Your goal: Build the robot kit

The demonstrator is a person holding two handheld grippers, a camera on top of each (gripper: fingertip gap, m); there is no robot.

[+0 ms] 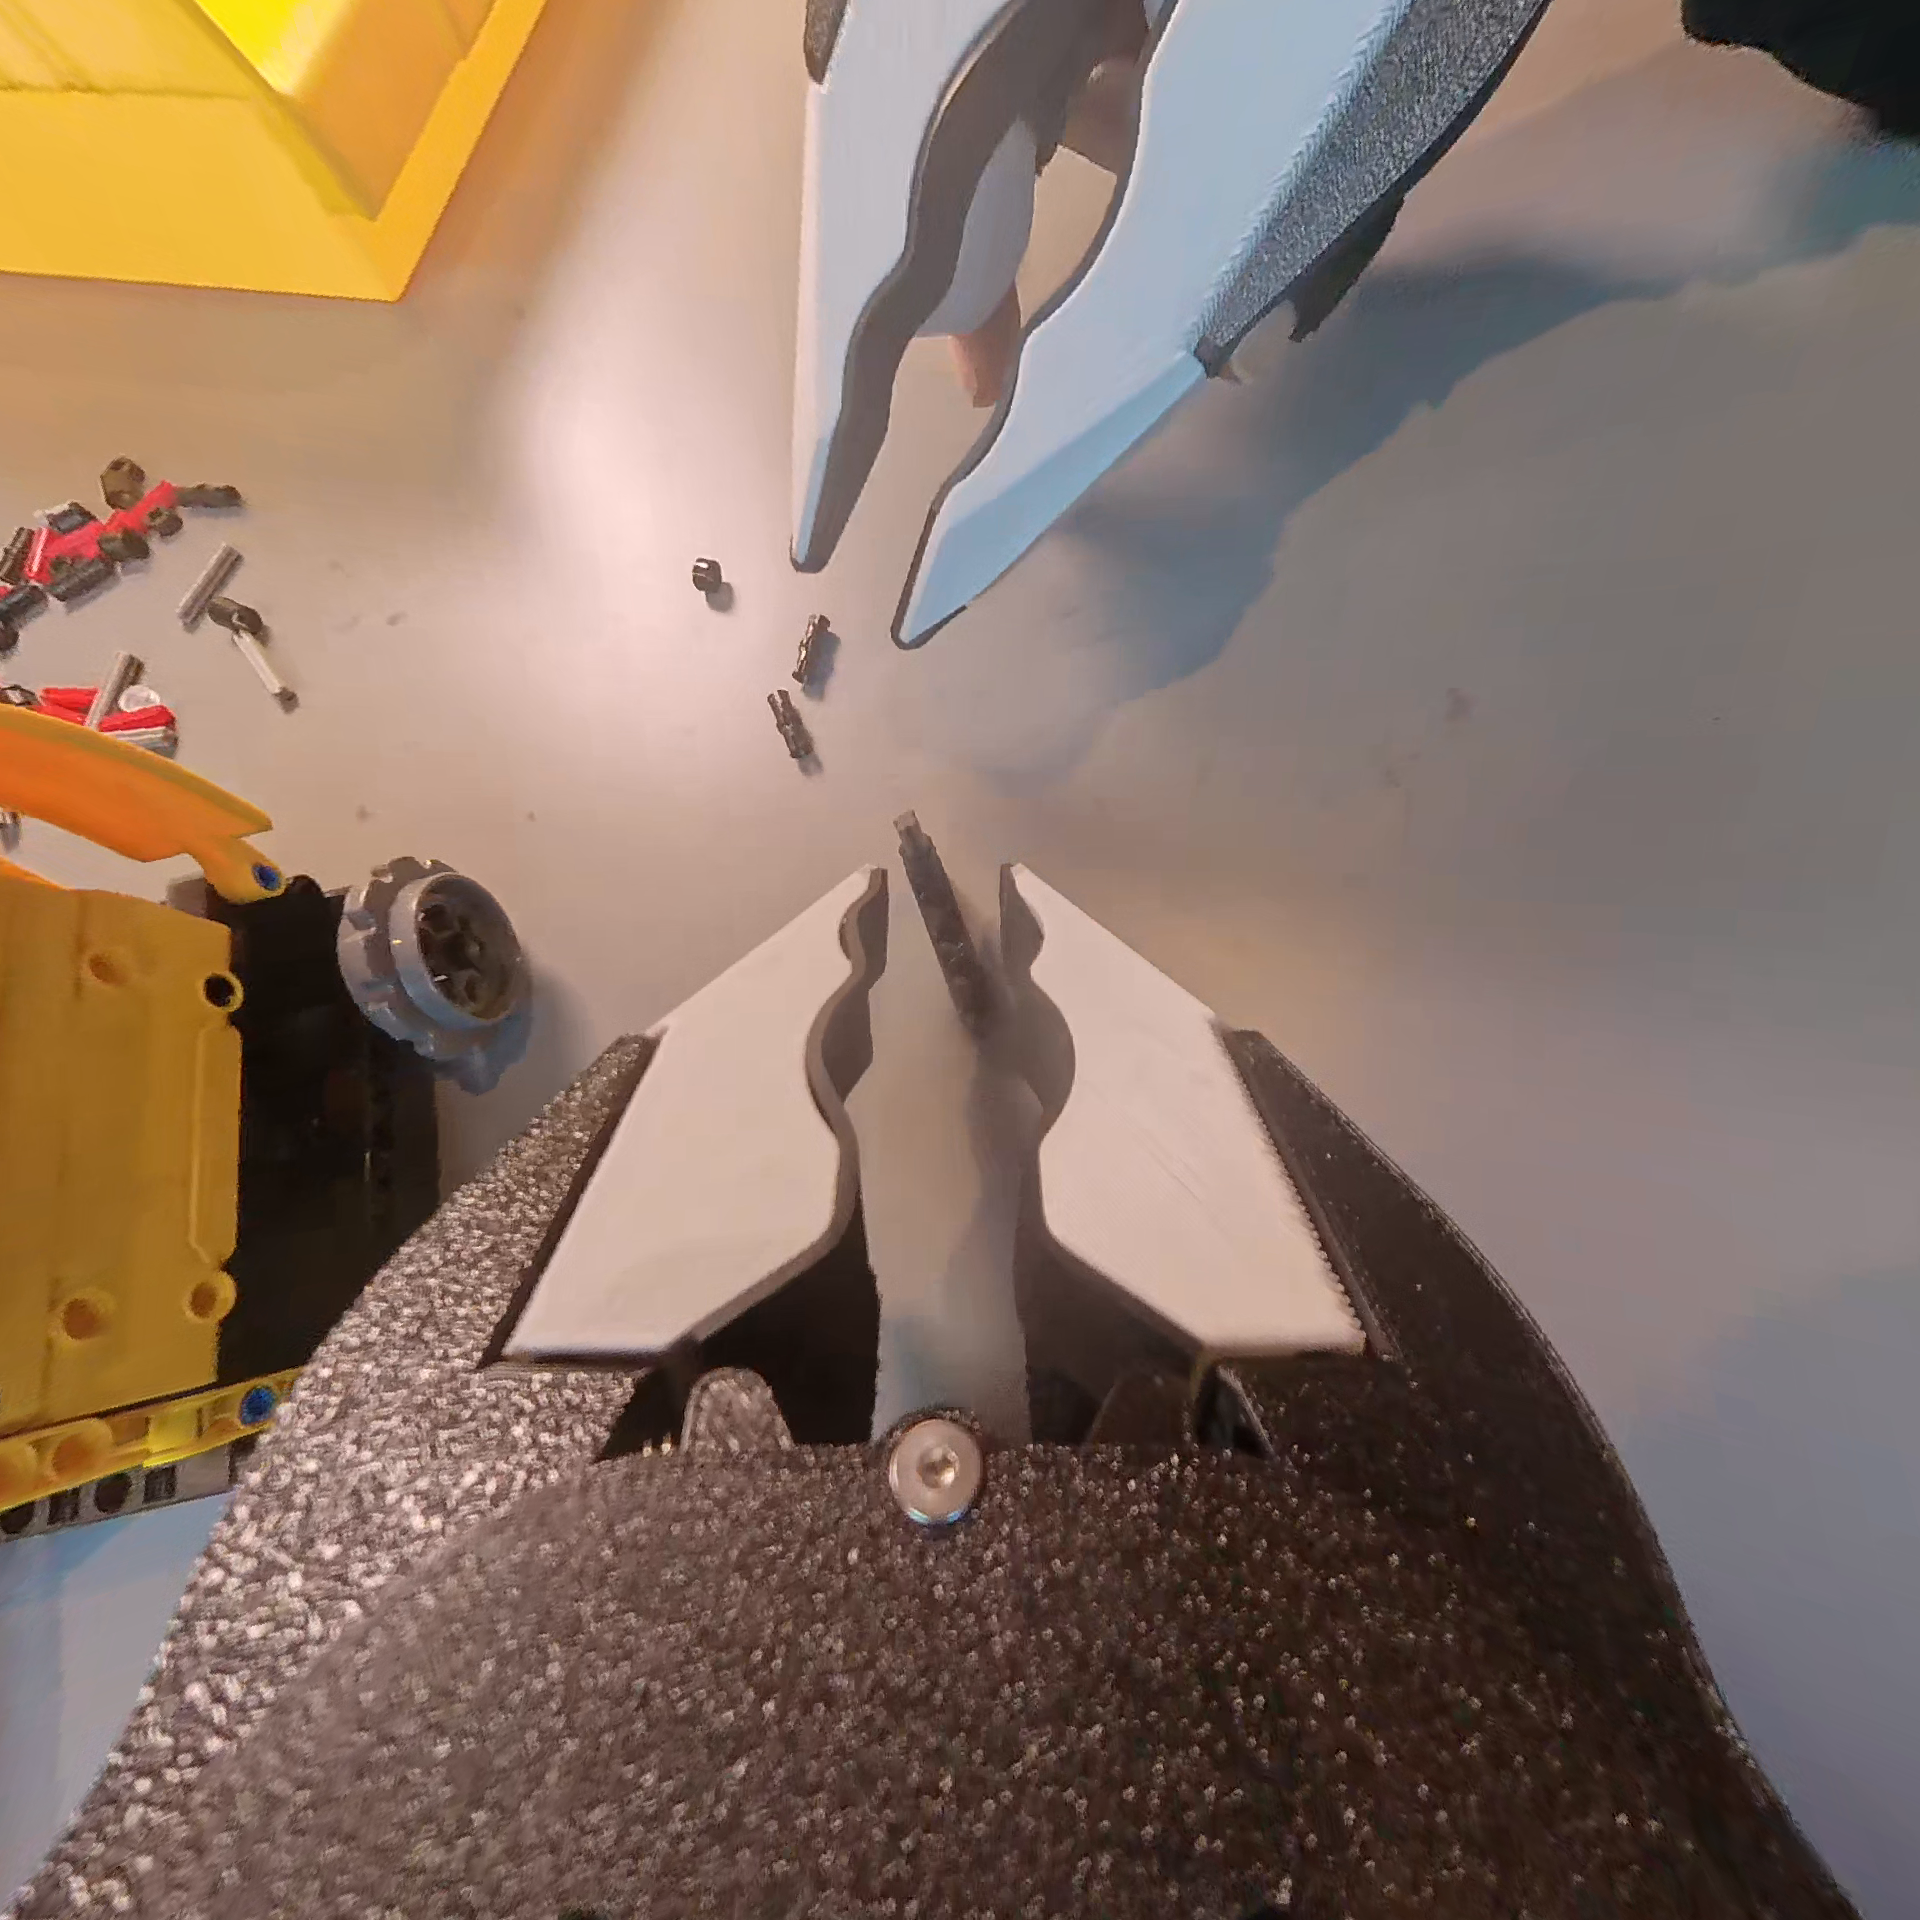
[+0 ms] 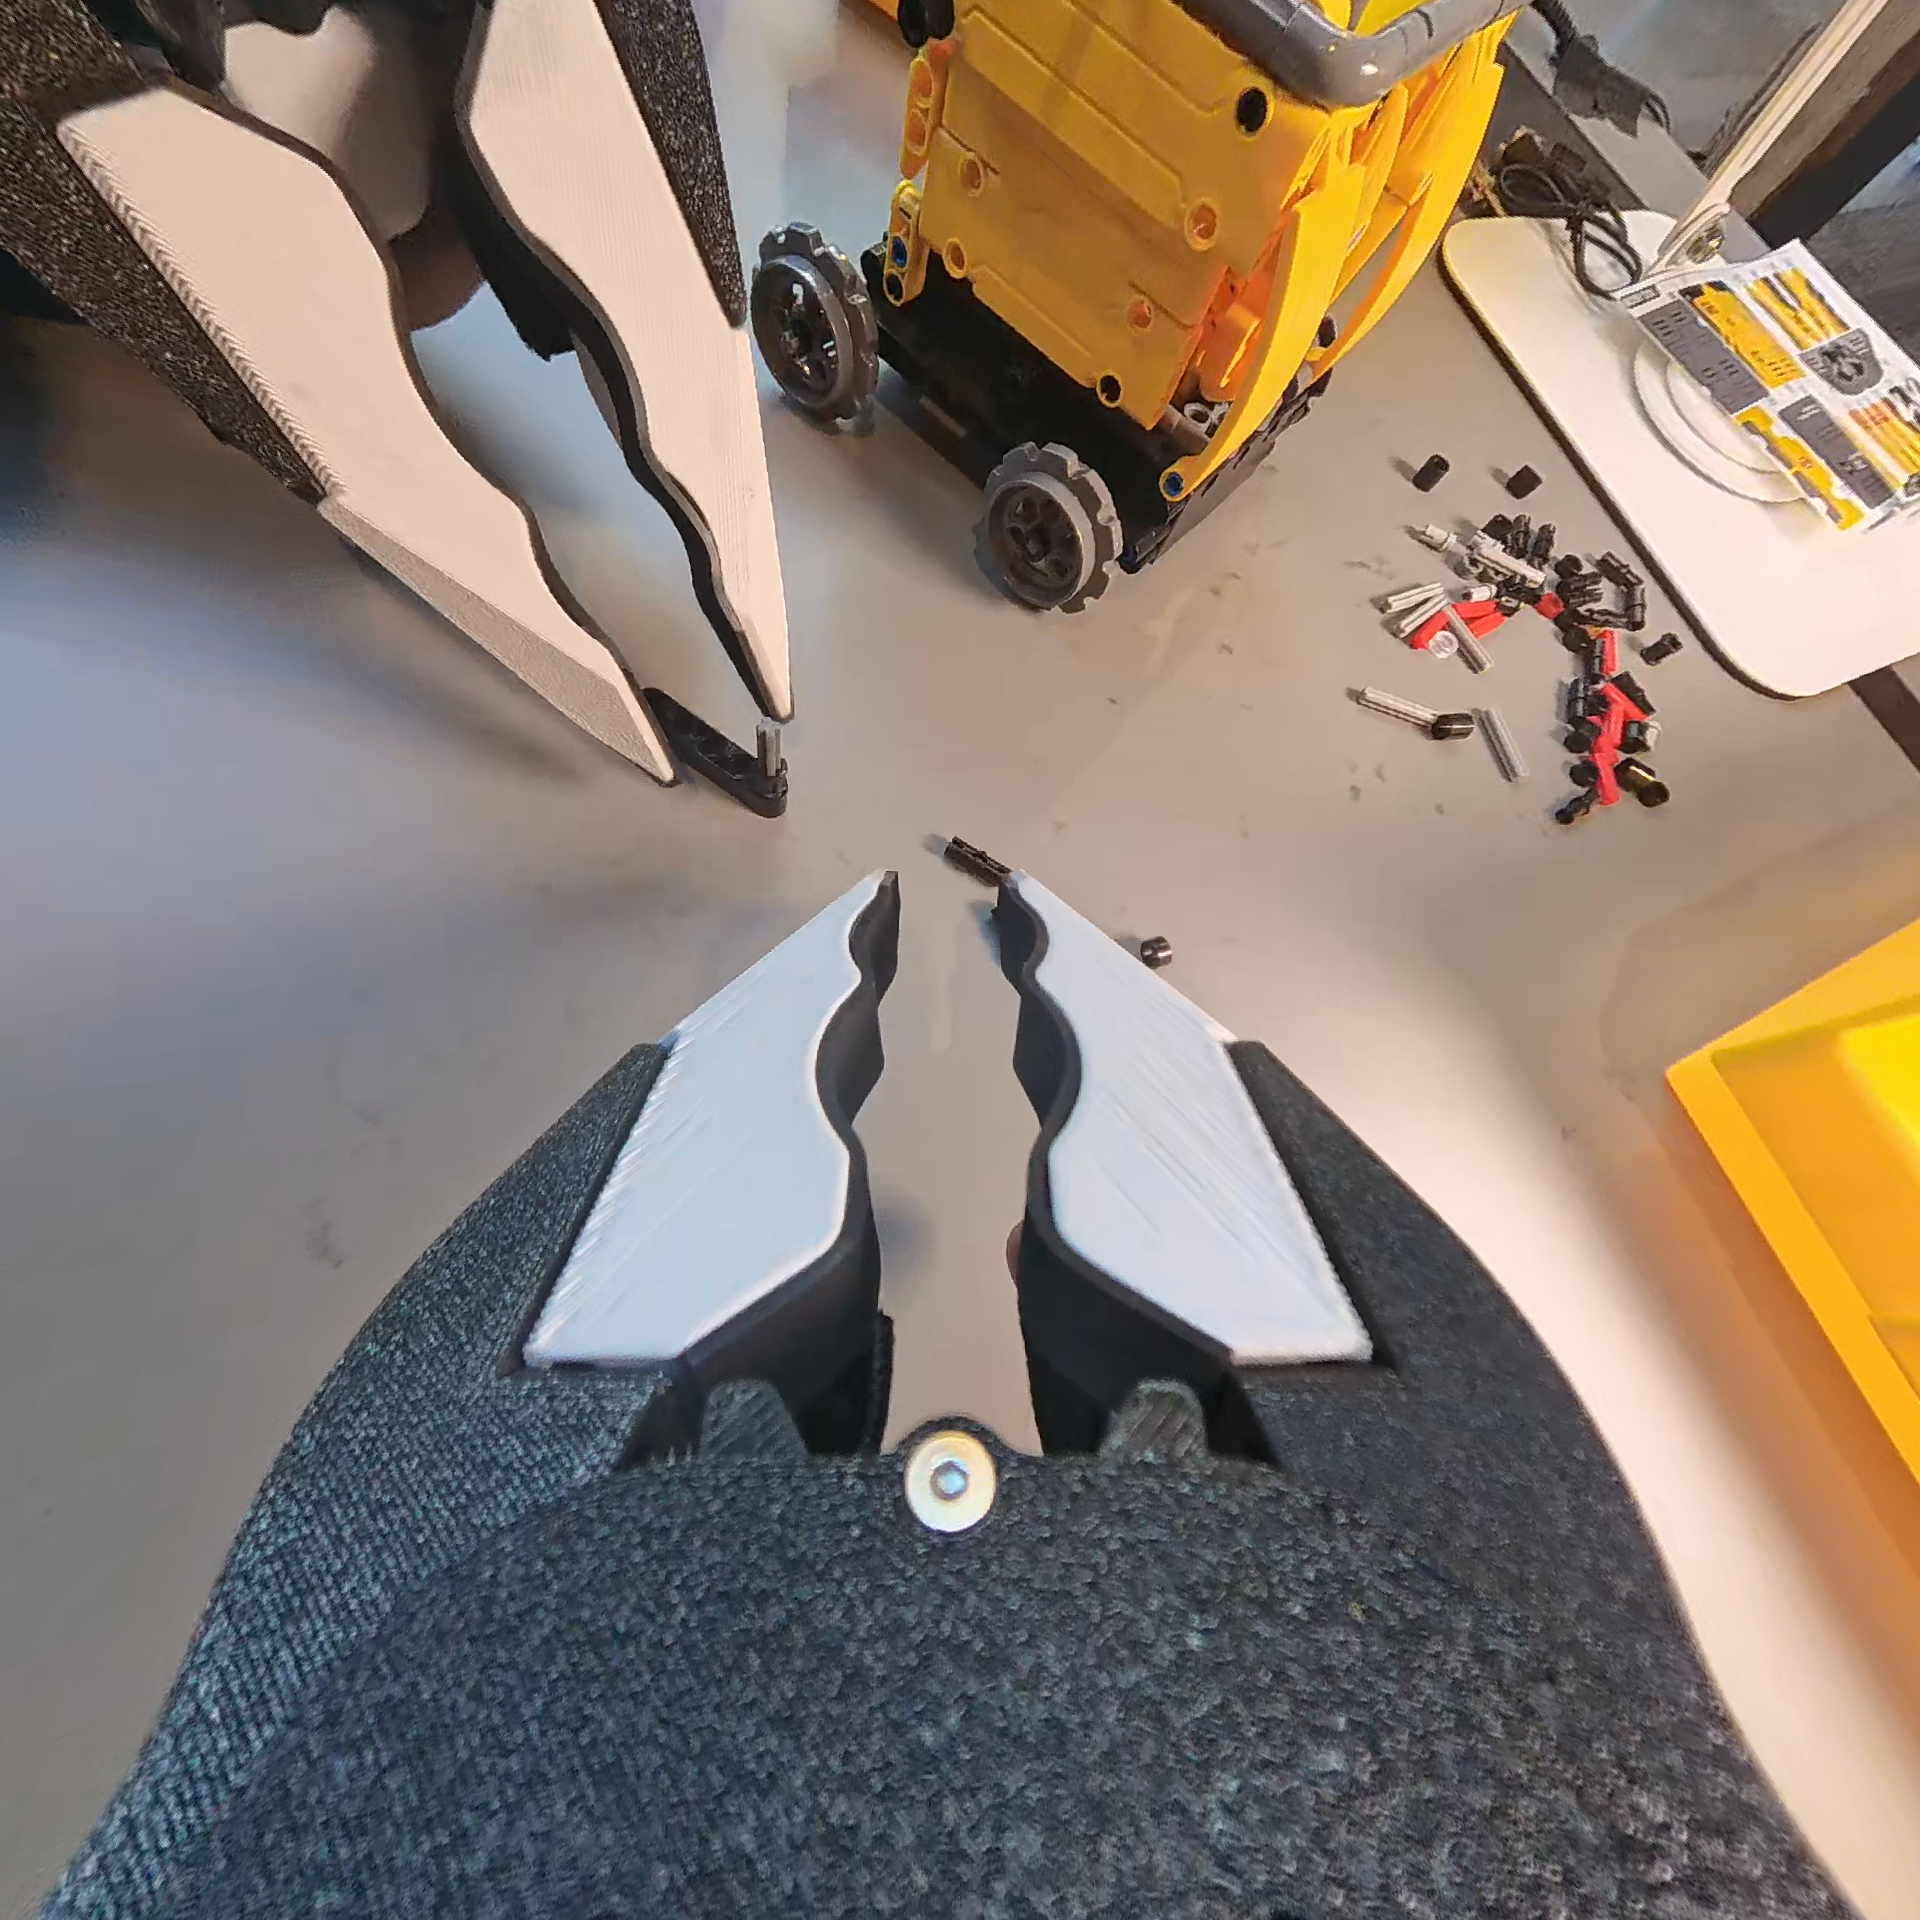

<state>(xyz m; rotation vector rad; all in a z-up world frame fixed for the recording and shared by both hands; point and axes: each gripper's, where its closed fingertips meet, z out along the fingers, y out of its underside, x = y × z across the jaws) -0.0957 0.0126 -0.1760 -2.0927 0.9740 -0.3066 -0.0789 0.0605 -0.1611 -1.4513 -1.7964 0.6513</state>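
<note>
The left gripper [image 1: 943, 873] has its 2 pale fingers drawn in around a flat black plastic beam with holes [image 1: 948, 935], which sticks out past the tips; from the right wrist view the beam's far end [image 2: 717, 753] carries a short grey peg standing upright and hangs low over the grey tabletop [image 2: 312, 935]. Whether the pads press the beam on both sides, I cannot tell.

The right gripper [image 2: 945, 883] sits with its fingers parted and nothing between them. A small black plastic connector pin [image 2: 975, 856] lies on the table just beyond its tips, touching neither finger as far as I can see, and a short black bush [image 2: 1155, 950] lies just beside the right-hand finger.

Behind stands a yellow and black brick-built vehicle model with grey toothed wheels [image 2: 1122, 239]. To its right is a scatter of small red, black and grey loose parts [image 2: 1558, 644], near a white board with a printed sheet [image 2: 1558, 343]. A yellow plastic bin [image 2: 1829, 1174] sits at the edge.
</note>
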